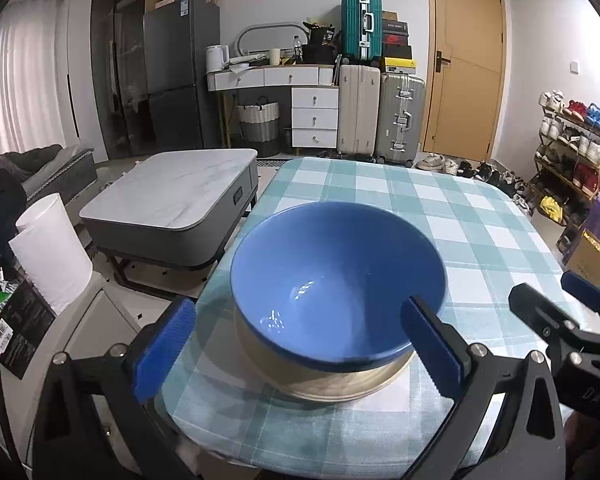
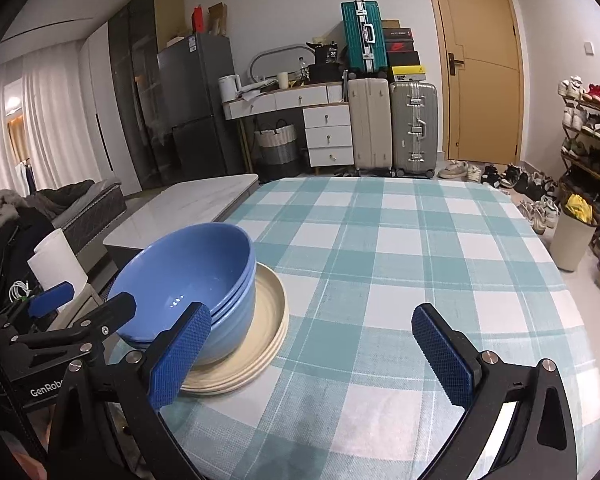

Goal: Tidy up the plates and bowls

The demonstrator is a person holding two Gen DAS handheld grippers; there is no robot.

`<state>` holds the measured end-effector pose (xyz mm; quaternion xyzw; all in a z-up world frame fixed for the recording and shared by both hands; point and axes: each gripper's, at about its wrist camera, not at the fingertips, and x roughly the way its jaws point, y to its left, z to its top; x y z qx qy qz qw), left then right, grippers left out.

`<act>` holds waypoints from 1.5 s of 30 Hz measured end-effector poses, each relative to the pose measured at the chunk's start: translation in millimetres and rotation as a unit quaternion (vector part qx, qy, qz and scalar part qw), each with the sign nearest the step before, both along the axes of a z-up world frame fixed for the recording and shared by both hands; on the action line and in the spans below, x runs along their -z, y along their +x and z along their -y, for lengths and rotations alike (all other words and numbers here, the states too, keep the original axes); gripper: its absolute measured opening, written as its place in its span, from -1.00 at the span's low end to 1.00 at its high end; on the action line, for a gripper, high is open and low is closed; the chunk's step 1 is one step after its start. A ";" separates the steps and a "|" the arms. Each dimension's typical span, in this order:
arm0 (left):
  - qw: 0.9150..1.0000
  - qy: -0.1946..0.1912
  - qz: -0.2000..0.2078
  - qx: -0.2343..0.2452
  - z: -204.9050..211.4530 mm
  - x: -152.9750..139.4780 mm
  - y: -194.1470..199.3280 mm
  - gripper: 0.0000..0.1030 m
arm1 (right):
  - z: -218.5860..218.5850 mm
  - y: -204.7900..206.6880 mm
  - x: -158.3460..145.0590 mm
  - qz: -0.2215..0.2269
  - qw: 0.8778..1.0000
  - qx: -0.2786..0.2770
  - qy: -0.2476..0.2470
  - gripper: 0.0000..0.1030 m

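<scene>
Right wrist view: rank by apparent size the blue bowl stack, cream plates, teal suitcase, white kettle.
1. Cream plates and blue bowl stack: look alike in extent, and both sit near the camera, so unranked.
2. Teal suitcase, farther away.
3. White kettle.

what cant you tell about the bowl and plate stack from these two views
- Plate count: the blue bowls hide most of the cream plates in the right wrist view.
- Lower bowls' insides: covered by the top bowl in the left wrist view.
- Near plate rim: behind the right tool's finger.
</scene>
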<state>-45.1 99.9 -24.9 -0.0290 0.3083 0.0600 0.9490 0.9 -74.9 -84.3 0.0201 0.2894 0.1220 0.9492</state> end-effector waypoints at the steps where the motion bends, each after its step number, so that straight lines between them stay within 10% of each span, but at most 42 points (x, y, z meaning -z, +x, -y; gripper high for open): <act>1: 1.000 -0.001 -0.001 0.000 0.2 -0.6 -0.1 1.00 | -0.6 -1.5 -1.0 0.001 1.000 0.000 -0.001 0.99; 45: 1.000 0.021 -0.009 0.005 7.6 -3.5 -2.3 1.00 | 5.8 -16.5 -2.6 0.011 1.000 0.006 0.005 0.99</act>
